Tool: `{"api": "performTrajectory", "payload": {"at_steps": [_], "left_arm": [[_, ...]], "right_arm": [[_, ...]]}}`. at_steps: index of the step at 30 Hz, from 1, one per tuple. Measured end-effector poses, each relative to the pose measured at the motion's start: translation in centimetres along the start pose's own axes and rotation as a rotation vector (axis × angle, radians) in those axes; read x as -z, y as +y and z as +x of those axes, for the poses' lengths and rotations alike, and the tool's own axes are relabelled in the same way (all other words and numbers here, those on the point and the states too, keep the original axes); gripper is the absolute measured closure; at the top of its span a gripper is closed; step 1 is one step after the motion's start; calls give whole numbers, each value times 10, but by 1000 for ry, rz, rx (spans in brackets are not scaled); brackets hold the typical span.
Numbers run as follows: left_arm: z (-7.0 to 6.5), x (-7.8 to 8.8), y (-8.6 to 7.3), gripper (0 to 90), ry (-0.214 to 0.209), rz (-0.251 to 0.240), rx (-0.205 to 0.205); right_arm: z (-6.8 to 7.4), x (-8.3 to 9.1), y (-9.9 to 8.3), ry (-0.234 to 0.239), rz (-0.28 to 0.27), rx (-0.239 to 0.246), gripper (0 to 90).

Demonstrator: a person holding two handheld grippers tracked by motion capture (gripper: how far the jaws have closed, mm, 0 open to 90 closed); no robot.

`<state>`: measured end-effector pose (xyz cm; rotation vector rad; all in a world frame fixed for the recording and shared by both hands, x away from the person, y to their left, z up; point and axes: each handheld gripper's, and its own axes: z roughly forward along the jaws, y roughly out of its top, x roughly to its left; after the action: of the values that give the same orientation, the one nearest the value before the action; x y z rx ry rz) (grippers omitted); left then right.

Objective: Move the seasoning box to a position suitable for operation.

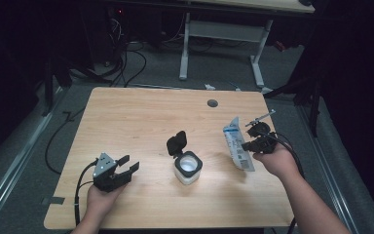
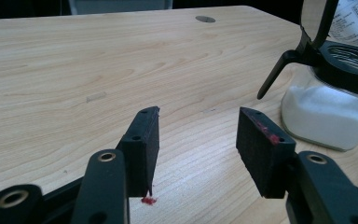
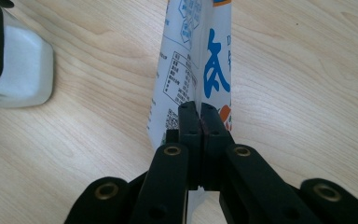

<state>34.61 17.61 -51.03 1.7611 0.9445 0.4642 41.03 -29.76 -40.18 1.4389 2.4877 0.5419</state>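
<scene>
Pouch: white printed refill bag (image 1: pixel 237 145), pinched near its lower end by the right gripper (image 3: pixel 199 109); it stands up off the table at the right, tilted, its top edge towards the jar. In the right gripper view the jaws are clamped tight with only the thin film between them.
Jar: squarish clear container (image 1: pixel 188 167) at table centre, partly filled with white granules; black flip lid (image 1: pixel 177 143) hinged back and open.
Left gripper: (image 1: pixel 125 165) rests low at the front left, jaws spread moderately wide, nothing between them; in its own view the jar (image 2: pixel 328 112) sits just ahead to the right, not touched.
Table: light wood top (image 1: pixel 141 117), bare apart from these items.
Done, by my reading: lid open, pouch picked up.
Left: bring the pouch over the jar mouth, tip and pour; left gripper probably steadies the jar. Whether the pouch is already cut open, I cannot tell.
</scene>
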Motion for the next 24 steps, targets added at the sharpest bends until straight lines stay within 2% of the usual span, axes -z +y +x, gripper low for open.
{"api": "performTrajectory", "payload": {"at_steps": [5, 6, 9, 21, 24], "left_arm": [[0, 0, 0, 510, 13, 3, -15], [-1, 0, -1, 522, 16, 7, -21], [-1, -1, -1, 527, 17, 5, -26], [1, -1, -2, 483, 21, 8, -22], [0, -2, -2, 483, 21, 12, -26]], "right_arm": [[1, 0, -9, -8, -53, -16, 900], [1, 0, -10, -24, -63, -10, 900], [3, 0, -13, -20, -86, -15, 900], [9, -3, -26, -30, -180, -12, 900], [10, -4, -30, -25, -206, -28, 900]]}}
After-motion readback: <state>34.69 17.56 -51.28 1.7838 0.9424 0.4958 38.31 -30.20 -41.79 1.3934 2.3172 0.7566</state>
